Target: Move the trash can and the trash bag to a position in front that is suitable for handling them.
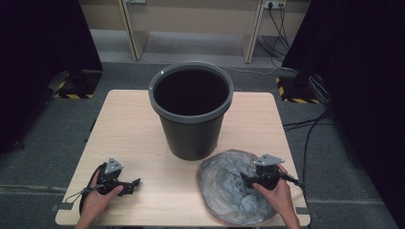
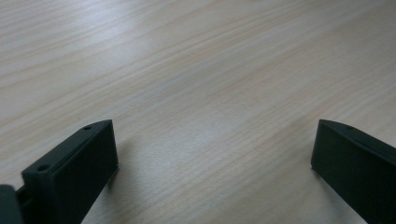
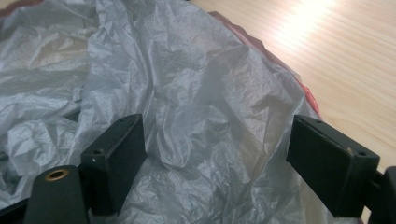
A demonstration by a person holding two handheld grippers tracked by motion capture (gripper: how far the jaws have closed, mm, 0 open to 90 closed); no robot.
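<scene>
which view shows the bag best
The high view: the whole crumpled grey bag lies flat on the table, in front of the bin, under the right gripper. The right gripper view gives a close-up of its wrinkles between open jaws. The left gripper view looks at table wood.

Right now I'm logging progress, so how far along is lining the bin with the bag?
Nothing looks done yet: the bin stands unlined mid-table, and the grey bag lies crumpled on the table beside it. In hand: the right gripper hovers open over the bag, not gripping it. The left gripper is open above bare wood. Left: grasping, opening and fitting the bag.
</scene>
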